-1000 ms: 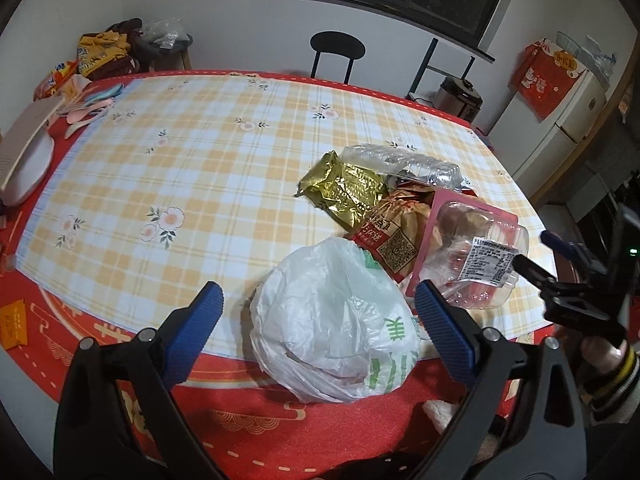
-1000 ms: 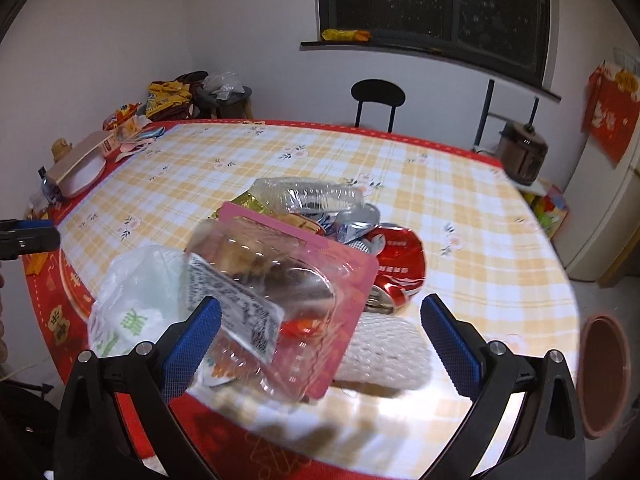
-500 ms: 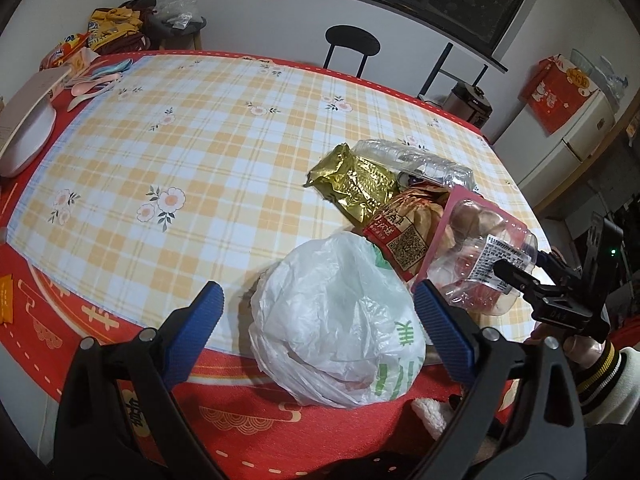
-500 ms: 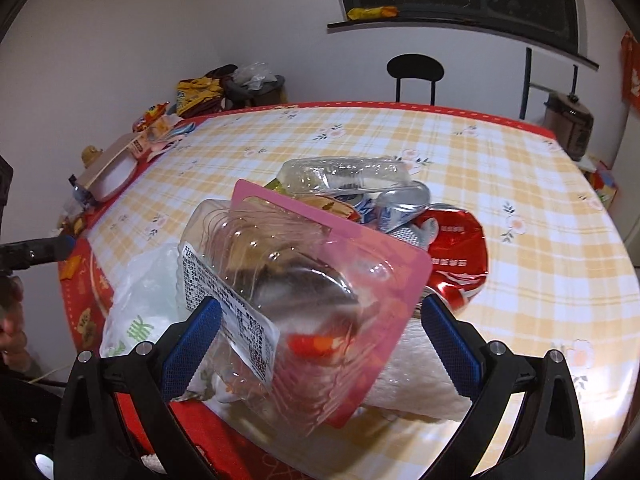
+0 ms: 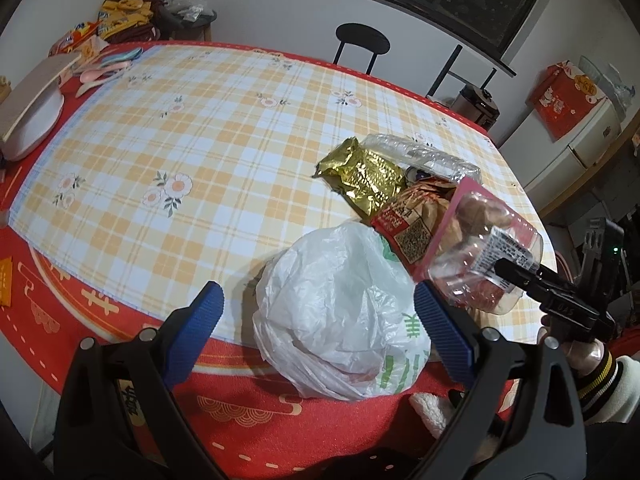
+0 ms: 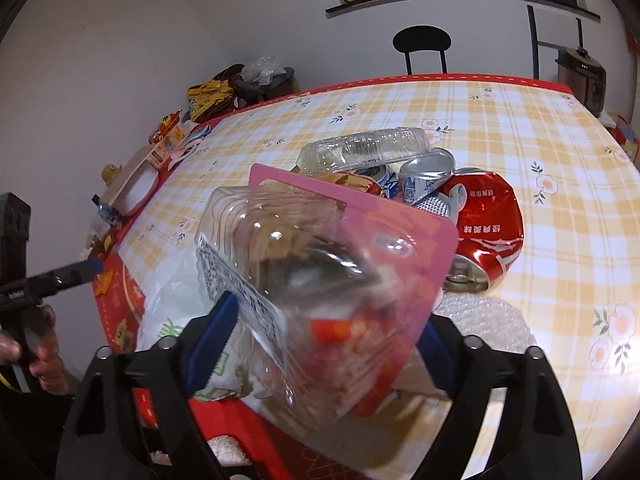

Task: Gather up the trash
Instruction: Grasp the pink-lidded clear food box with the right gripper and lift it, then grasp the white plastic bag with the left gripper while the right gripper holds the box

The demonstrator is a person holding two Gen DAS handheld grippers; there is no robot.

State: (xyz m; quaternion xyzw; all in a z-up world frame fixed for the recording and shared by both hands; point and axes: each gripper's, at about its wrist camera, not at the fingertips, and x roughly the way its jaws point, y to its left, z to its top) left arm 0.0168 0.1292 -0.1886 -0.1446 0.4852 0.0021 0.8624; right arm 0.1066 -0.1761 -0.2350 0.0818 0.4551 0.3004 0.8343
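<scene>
I cannot read the crushed red drink can (image 6: 486,224)'s white characters, the clear plastic clamshell box (image 6: 304,280)'s printed label, or the red wrapper (image 5: 404,228)'s square code.

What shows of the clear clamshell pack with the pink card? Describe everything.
The clamshell pack is clear, ribbed plastic on a pink card, with a white label on one side and reddish scraps inside. It sits tilted beside the white bag. The right gripper, jaws just closing, clamps its sides.
</scene>
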